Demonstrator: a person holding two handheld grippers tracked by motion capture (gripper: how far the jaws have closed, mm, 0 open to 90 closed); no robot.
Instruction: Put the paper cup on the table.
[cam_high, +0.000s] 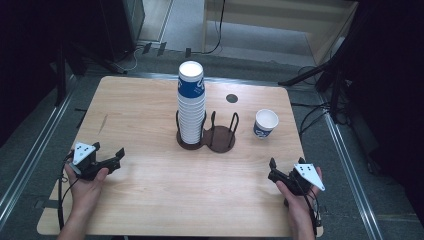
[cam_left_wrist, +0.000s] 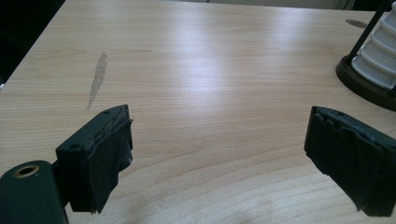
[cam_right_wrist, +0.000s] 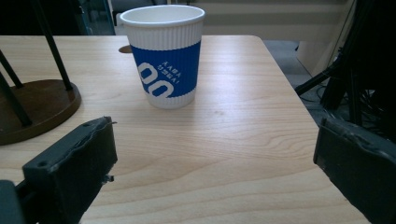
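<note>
From the high view, the left gripper (cam_high: 107, 152) is resting near the front left edge of the wooden table (cam_high: 150, 200), held in the person's left hand (cam_high: 87, 187), its jaws standing apart with nothing between them. The right gripper (cam_high: 272, 167) is sitting near the front right edge, in the right hand (cam_high: 300, 205), and is pointing toward a single blue-and-white paper cup (cam_high: 265, 123) that is standing upright, well apart from it. A tall stack of paper cups (cam_high: 191, 102) is filling the left bay of a dark wooden cup holder (cam_high: 220, 137), whose right bay is standing bare; the lone cup is just to the right of it.

The left gripper view is looking between widely spread jaws at bare tabletop, and is catching a grey scuff mark (cam_left_wrist: 97, 79) in the wood, plus the holder's base and the ribbed bottom of the stack (cam_left_wrist: 380, 58) at the far right.

The right gripper view is showing its jaws wide apart and empty, with the cup (cam_right_wrist: 164, 53) ahead, slightly left of centre, its white lettering readable on the blue band, and the holder's base (cam_right_wrist: 32, 107) at the left
</note>
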